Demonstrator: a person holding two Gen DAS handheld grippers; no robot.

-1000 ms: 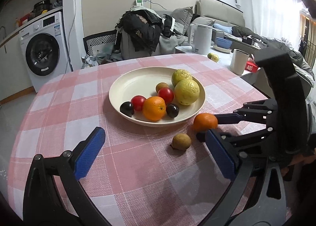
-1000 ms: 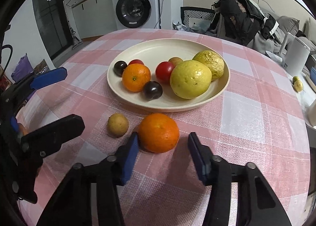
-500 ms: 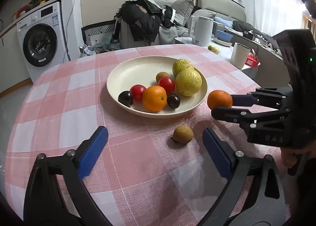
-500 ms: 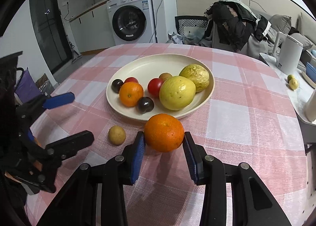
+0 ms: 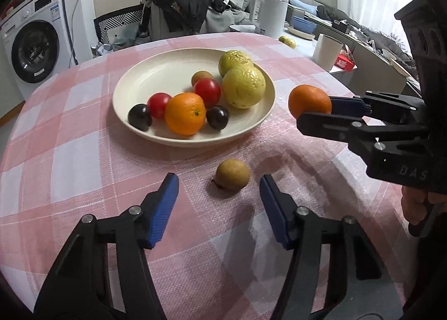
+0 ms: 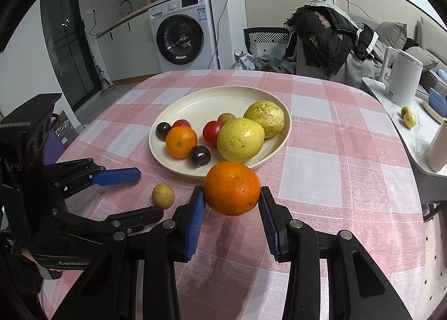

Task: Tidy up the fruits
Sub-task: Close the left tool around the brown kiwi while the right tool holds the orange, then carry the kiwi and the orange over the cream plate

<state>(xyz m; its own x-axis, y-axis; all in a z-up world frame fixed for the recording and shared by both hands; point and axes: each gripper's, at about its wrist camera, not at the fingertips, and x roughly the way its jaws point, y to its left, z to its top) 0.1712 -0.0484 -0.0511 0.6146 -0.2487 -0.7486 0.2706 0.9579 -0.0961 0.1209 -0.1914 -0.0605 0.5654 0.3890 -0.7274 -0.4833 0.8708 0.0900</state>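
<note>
Pink-and-white checked cloth covers the round table, with a washing machine against the far wall and a chair heaped with dark clothes behind. Read from left to right in the right wrist view, the left gripper is seen first, low over the cloth; its jaws have just been closing, yet the blue pads are not pressed on anything. The small brown fruit, perhaps a kiwi or longan, lies on the cloth just ahead of them, apart from both pads, so it is judged to be lined up for the next grasp. Further along, the cream plate already holds a small orange, two red tomatoes, two dark plums and two large yellow-green fruits, with a brownish fruit half hidden behind a tomato. Rightmost, the large orange is clamped between the pads of the right gripper and is held clear of the cloth, near the plate's rim, presumably for carrying to the plate. Part of a hand is cut off at the frame edge. How far the orange sits above the table cannot be told.
</note>
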